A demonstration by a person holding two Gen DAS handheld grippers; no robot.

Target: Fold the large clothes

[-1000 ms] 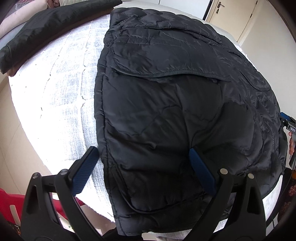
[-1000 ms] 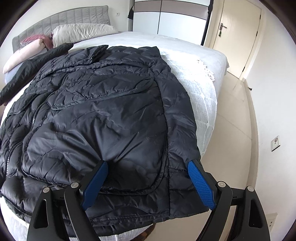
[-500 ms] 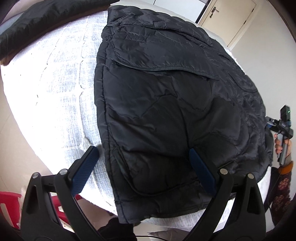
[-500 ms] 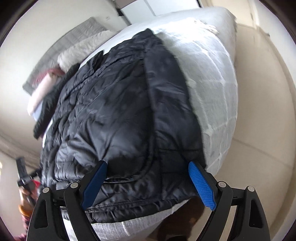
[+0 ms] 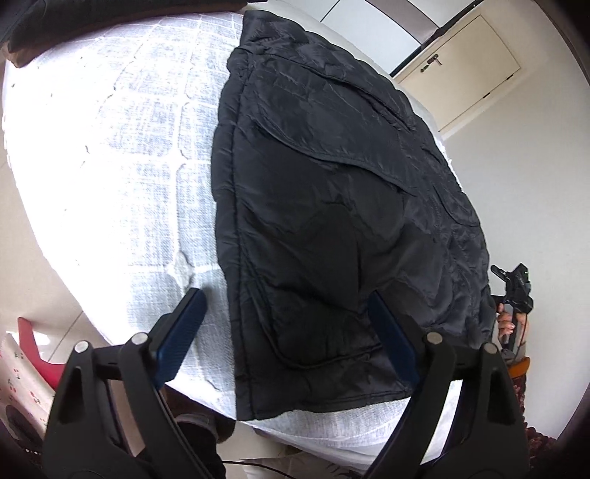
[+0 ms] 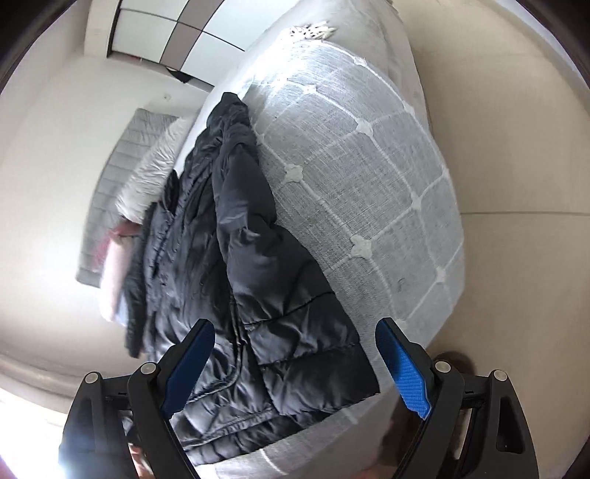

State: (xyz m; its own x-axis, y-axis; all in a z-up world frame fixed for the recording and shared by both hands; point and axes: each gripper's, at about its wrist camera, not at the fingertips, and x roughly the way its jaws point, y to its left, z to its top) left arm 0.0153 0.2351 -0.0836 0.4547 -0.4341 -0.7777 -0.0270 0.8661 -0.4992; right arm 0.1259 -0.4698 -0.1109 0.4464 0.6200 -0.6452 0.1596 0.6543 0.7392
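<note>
A large black padded jacket (image 5: 332, 206) lies spread on a bed with a white quilted cover (image 5: 110, 147), its hem at the near edge. My left gripper (image 5: 285, 331) is open and empty, held above the hem's left corner. The right gripper shows at the jacket's far right edge in the left wrist view (image 5: 514, 287). In the right wrist view the jacket (image 6: 239, 276) hangs slightly over the bed's edge. My right gripper (image 6: 295, 364) is open and empty, rolled sideways, with the hem corner between its jaws but not pinched.
A second dark garment (image 5: 22, 33) lies at the far left of the bed. A red stool (image 5: 31, 350) stands on the floor at the left. A door (image 5: 468, 73) and a wardrobe (image 6: 177, 40) lie beyond the bed. Pillows (image 6: 155, 173) lie by the headboard.
Both grippers have drawn back toward the bed's near edge. The right gripper has rolled strongly sideways and dropped low beside the bed. Both jaws stay open.
</note>
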